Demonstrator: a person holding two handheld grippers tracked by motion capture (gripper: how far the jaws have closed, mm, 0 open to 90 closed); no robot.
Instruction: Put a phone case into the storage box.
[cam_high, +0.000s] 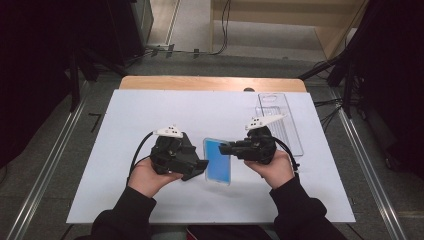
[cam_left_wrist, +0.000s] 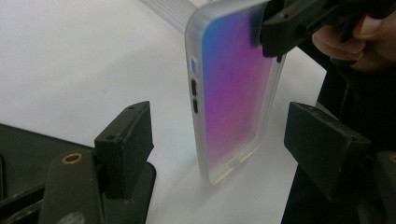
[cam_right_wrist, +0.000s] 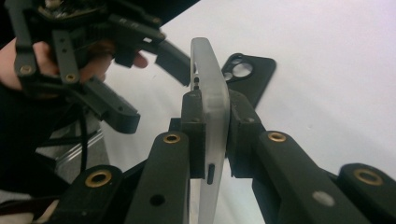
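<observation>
High view: fixed above the person's side, looking forward and down over the white table (cam_high: 150, 115); left gripper view: close, low over the tabletop, facing along its own jaws at the phone case (cam_left_wrist: 233, 88); right gripper view: closer still, edge-on to that case (cam_right_wrist: 210, 116); all three share it.

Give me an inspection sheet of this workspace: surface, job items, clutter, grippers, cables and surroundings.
Surface: white sheet over a wooden table.
Job's things: phone case, translucent rim with a blue panel, held up off the sheet.
Clutter: clear plastic tray at the right; dark camera-cutout piece lying flat on the sheet.
Grippers: right gripper clamped on the case's edge; left gripper open, jaws either side of the case, not touching.
Cables: one trails from each gripper; more lie on the floor beyond the table.
Surroundings: grey floor, metal rails, wooden shelving behind.
</observation>
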